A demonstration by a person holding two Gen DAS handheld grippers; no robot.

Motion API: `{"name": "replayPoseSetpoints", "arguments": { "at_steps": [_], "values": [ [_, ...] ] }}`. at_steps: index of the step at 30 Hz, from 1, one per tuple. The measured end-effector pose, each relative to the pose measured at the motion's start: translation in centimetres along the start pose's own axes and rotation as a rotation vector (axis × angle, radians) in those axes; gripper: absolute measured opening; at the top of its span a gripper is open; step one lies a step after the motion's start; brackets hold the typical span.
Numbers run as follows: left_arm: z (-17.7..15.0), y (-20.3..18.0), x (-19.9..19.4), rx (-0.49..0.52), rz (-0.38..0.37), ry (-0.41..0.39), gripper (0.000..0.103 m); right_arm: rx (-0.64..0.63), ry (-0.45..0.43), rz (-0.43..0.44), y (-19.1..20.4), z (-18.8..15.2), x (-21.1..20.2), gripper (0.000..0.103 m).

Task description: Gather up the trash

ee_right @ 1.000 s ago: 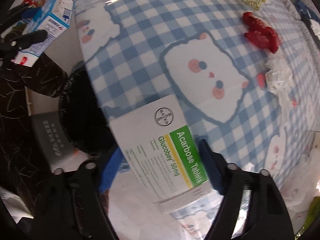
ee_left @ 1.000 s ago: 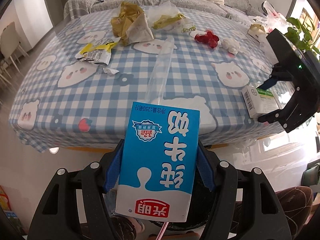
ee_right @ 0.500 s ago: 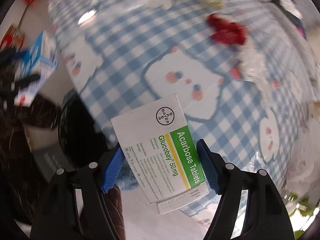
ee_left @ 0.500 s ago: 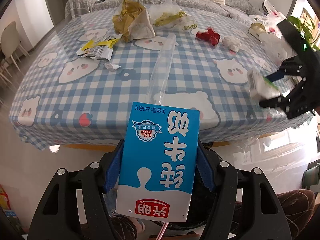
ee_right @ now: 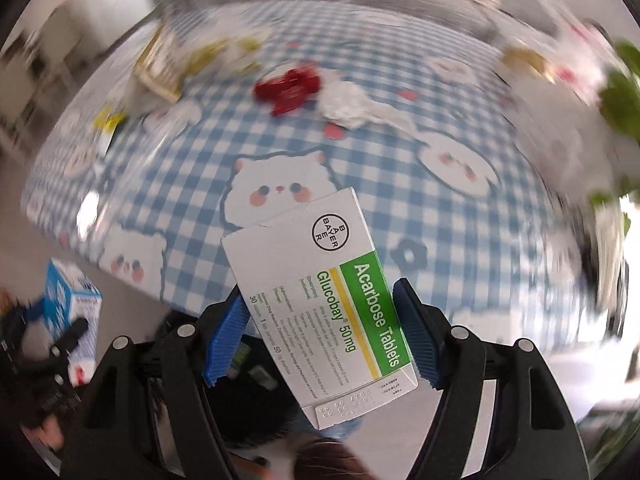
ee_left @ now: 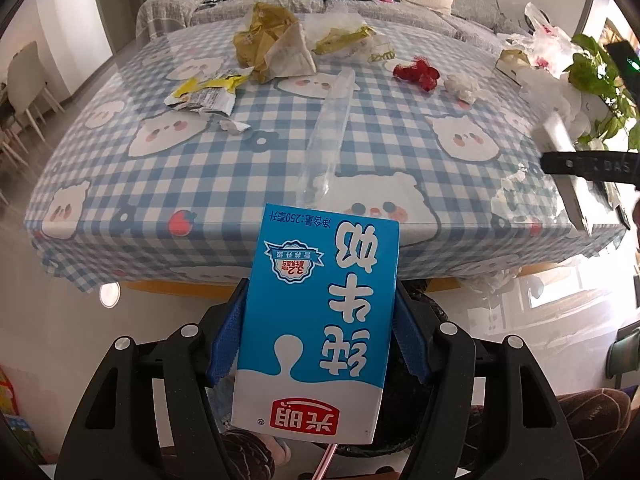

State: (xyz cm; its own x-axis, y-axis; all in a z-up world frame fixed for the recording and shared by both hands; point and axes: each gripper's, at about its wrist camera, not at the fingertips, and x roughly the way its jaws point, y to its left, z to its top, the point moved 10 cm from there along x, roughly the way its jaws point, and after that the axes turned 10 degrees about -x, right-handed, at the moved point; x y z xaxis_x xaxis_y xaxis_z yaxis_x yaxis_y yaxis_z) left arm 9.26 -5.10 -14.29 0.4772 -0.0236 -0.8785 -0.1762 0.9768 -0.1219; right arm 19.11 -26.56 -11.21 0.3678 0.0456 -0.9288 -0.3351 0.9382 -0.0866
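My left gripper (ee_left: 316, 336) is shut on a blue and white milk carton (ee_left: 316, 320), held off the near edge of the table over a black bin (ee_left: 424, 376). My right gripper (ee_right: 320, 336) is shut on a white and green tablet box (ee_right: 332, 300), held near the table's front edge above the dark bin (ee_right: 256, 412). The right gripper with its box shows at the right of the left wrist view (ee_left: 568, 172). The left gripper with the carton shows at the lower left of the right wrist view (ee_right: 68, 320).
The checked tablecloth (ee_left: 200, 184) carries a clear plastic sleeve (ee_left: 328, 132), a yellow paper bag (ee_left: 272, 40), a torn foil wrapper (ee_left: 204, 96), red scraps (ee_left: 416, 74), crumpled tissue (ee_left: 462, 86) and plastic bags (ee_left: 544, 40). A plant (ee_left: 600, 76) stands at the right. A sofa lies behind.
My right gripper has swung its tablet box from the table's right edge round toward the near side; its view is blurred. My left gripper has kept the carton still.
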Motion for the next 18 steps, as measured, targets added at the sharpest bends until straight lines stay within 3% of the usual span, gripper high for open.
{"name": "replayPoseSetpoints", "arguments": {
  "at_steps": [5, 9, 18],
  "values": [
    [-0.1, 0.6, 0.3, -0.015, 0.010, -0.007, 0.065, 0.124, -0.041, -0.088, 0.0, -1.9, -1.0, 0.068],
    [-0.3, 0.7, 0.3, -0.023, 0.003, -0.009, 0.065, 0.192, -0.066, -0.076, 1.4, -3.9, -1.7, 0.068],
    [-2.2, 1.7, -0.9, -0.035, -0.003, -0.032, 0.065, 0.212, -0.128, -0.066, 5.8, -8.0, -2.8, 0.068]
  ]
}}
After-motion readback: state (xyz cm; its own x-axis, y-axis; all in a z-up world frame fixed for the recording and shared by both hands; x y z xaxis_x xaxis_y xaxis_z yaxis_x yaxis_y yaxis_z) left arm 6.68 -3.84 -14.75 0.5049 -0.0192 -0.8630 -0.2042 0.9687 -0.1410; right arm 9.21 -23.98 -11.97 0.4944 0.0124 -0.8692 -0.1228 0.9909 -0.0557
